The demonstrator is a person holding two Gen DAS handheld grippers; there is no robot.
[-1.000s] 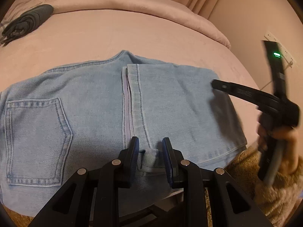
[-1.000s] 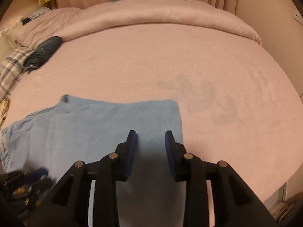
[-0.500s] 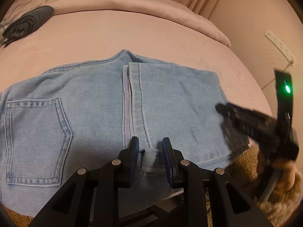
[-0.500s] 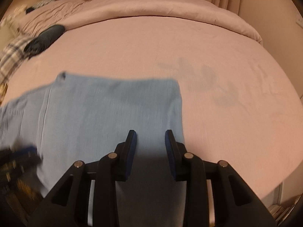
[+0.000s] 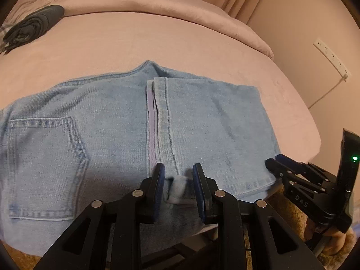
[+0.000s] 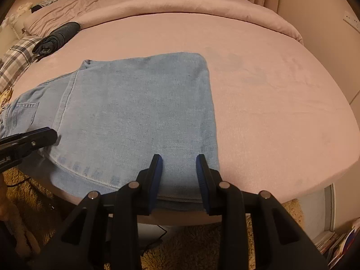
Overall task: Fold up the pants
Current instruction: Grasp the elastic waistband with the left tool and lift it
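Light blue jeans (image 5: 108, 130) lie flat on the pink bed, partly folded, with a folded-over panel on the right and a back pocket (image 5: 42, 166) at left. They also show in the right wrist view (image 6: 139, 117). My left gripper (image 5: 177, 180) is open at the near edge, its jaws either side of a small bunched bit of denim (image 5: 178, 189). My right gripper (image 6: 177, 168) is open, its jaws over the near right corner of the folded panel. It shows in the left wrist view (image 5: 273, 160) at that corner.
The pink bed (image 6: 258, 90) has a rolled duvet (image 6: 180, 2) along the far side. A dark rolled garment (image 6: 56, 37) and a plaid cloth (image 6: 15, 60) lie at far left. A wall with a socket strip (image 5: 333, 57) is right. Shaggy rug (image 6: 191, 247) lies below.
My right gripper has come down and in from above the bed's right side to the near right corner of the folded panel. The left gripper has not moved.
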